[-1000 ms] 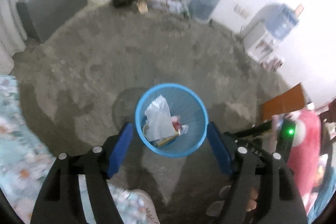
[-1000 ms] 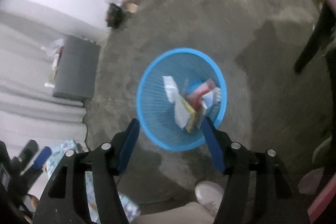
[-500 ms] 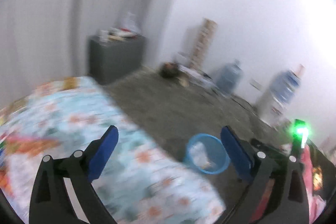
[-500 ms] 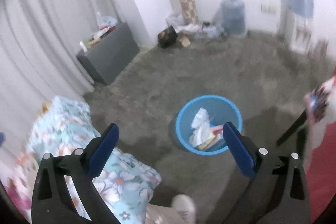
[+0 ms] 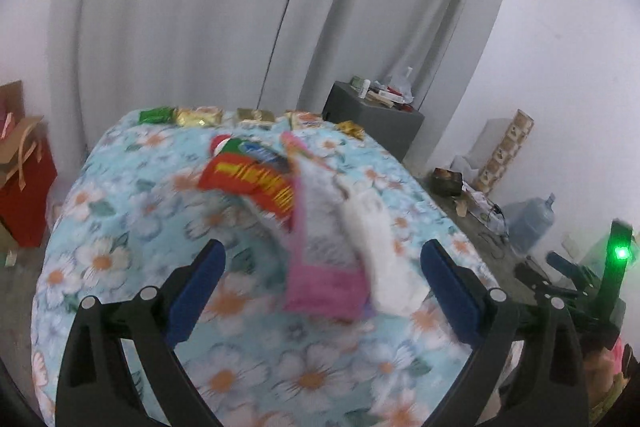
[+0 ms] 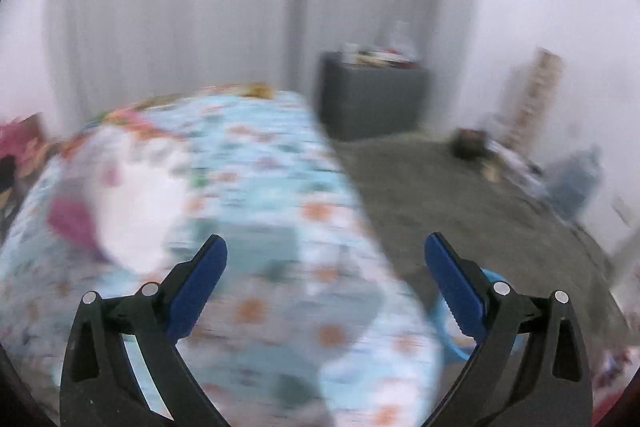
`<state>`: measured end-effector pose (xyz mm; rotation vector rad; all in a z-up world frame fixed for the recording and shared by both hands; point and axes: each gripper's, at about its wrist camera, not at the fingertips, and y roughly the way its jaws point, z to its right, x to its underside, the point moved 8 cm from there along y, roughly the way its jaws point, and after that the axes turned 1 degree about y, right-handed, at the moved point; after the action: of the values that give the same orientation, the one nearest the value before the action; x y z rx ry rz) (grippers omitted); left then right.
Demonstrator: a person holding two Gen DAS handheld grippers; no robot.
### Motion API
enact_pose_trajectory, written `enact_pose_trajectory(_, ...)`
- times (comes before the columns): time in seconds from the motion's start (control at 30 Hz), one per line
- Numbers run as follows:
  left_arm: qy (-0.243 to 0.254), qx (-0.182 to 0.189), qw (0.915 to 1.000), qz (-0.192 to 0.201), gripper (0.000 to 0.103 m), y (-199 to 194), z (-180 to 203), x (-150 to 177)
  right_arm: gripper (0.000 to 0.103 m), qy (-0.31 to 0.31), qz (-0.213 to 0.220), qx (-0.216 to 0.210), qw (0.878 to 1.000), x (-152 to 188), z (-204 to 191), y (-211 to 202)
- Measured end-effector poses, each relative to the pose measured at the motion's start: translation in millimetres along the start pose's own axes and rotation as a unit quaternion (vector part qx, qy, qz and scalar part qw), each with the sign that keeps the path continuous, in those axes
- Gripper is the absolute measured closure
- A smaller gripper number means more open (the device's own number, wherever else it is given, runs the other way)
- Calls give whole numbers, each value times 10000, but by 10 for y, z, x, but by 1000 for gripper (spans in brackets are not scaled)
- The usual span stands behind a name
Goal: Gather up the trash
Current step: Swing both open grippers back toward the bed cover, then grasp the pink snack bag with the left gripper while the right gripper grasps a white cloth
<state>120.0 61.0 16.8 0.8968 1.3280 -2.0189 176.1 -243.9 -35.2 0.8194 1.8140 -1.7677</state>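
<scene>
Trash lies on a bed with a floral blue cover [image 5: 120, 235]: a red snack packet [image 5: 252, 183], a pink packet [image 5: 320, 267] and a white crumpled wrapper [image 5: 380, 247], with several small green and gold wrappers [image 5: 200, 115] along the far edge. My left gripper [image 5: 322, 267] hangs open above the bed, its fingers on either side of the pink packet and clear of it. In the blurred right wrist view my right gripper [image 6: 326, 259] is open over the bed's right edge. A sliver of the blue basket [image 6: 444, 319] shows behind its right finger.
A grey cabinet [image 5: 372, 123] with clutter on top stands beyond the bed by the grey curtains. Red gift bags [image 5: 24, 187] sit on the floor at the left. A water jug [image 5: 528, 223], a patterned roll and small clutter line the right wall.
Both grippers have swung away from the blue trash basket on the floor and now face the bed. Both sets of jaws stand wider than a second ago.
</scene>
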Motion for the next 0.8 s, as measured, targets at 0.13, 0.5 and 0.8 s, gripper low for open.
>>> enact_pose_trajectory(0.13,86,-47,9999,-37,7,-10,-141,117,8,-492,-94,-673,9965,-1,-706,63)
enact_pose_trajectory(0.5,372,-24,9993,-53,7,117,-198,209,31,-2160,-320,-756,9729,285,-1733,370)
enact_pose_trajectory(0.8,407,212,9988,-170,9,205,-153,232,73,-1940,-604,-883,9752,322,-1708,440)
